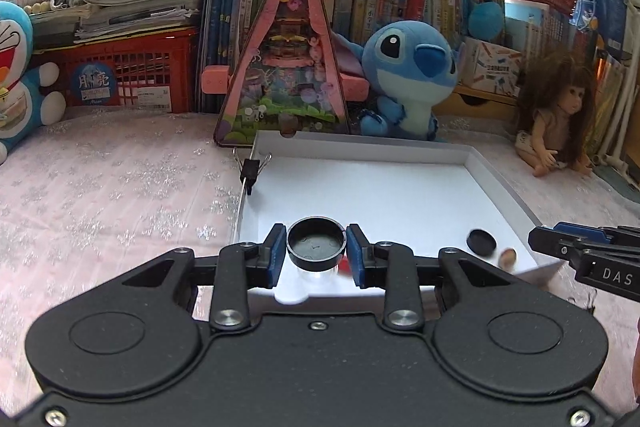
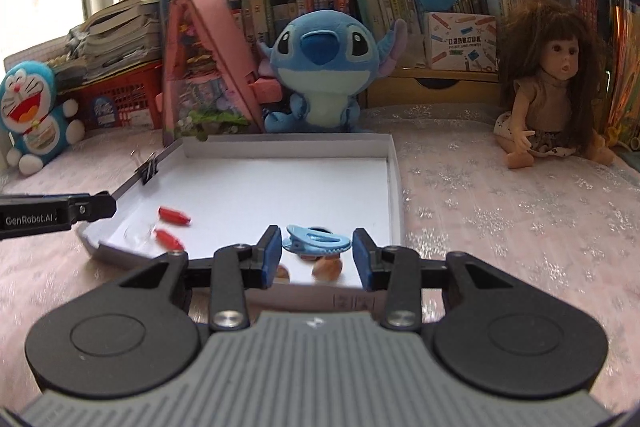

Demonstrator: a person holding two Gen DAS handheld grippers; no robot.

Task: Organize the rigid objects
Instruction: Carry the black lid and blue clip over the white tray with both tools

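Note:
My left gripper (image 1: 316,231) is shut on a black round cap (image 1: 316,250), held open side up over the near edge of a white shallow tray (image 1: 400,183). In the right wrist view my right gripper (image 2: 316,237) is shut on a light blue hair clip (image 2: 320,243) above the same tray (image 2: 280,183). Inside the tray lie two red capsule-shaped pieces (image 2: 174,215) (image 2: 170,239), a small black disc (image 1: 482,242) and some brown nut-like pieces (image 2: 328,267). Each view shows the other gripper's finger at its edge.
A black binder clip (image 1: 251,171) grips the tray's left wall. Behind the tray stand a pink triangular toy house (image 1: 286,59) and a blue plush (image 1: 408,67). A doll (image 2: 548,87) sits at the right. A pink snowflake cloth (image 1: 100,207) covers the table.

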